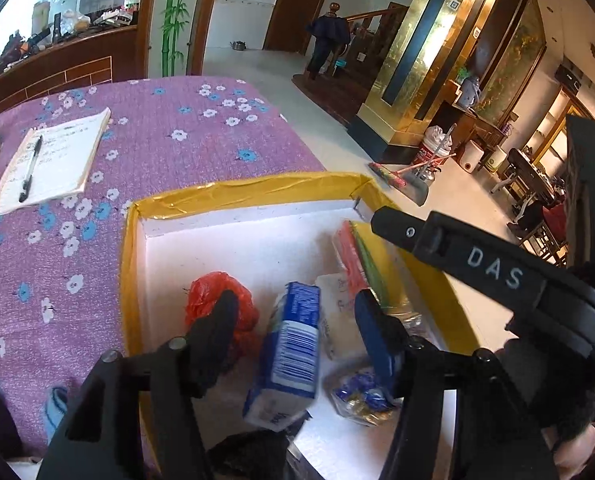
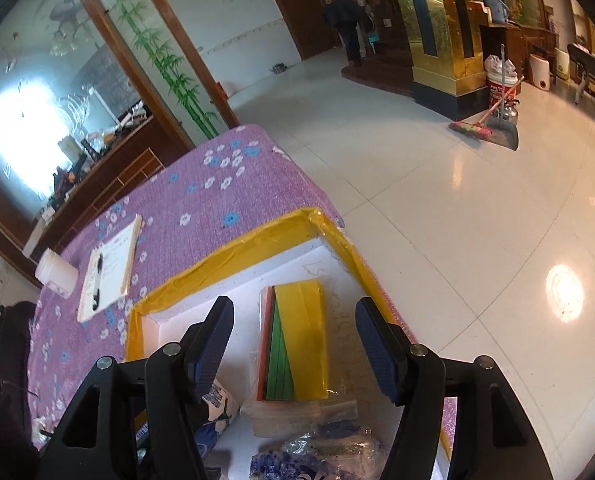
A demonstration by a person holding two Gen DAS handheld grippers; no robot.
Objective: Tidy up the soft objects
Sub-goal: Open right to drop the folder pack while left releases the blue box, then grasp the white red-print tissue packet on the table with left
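Observation:
A white foam box with a yellow taped rim (image 1: 249, 188) (image 2: 249, 252) sits on the purple flowered tablecloth. In the left wrist view my left gripper (image 1: 296, 296) is open over the box. A tilted blue-and-white packet (image 1: 293, 352) lies between its fingers, clear of both pads. A crumpled red plastic bag (image 1: 213, 296) sits behind the left finger, and a bag of blue and gold sweets (image 1: 361, 396) by the right one. My right gripper (image 2: 294, 303) stands open above a clear pack of red, green and yellow sheets (image 2: 297, 344) and does not touch it.
A notebook with a pen (image 1: 53, 160) (image 2: 109, 268) and a white bottle (image 2: 55, 272) lie on the cloth left of the box. The table edge runs close along the box's right side, with tiled floor beyond. A broom and dustpan (image 2: 485, 128) stand far off.

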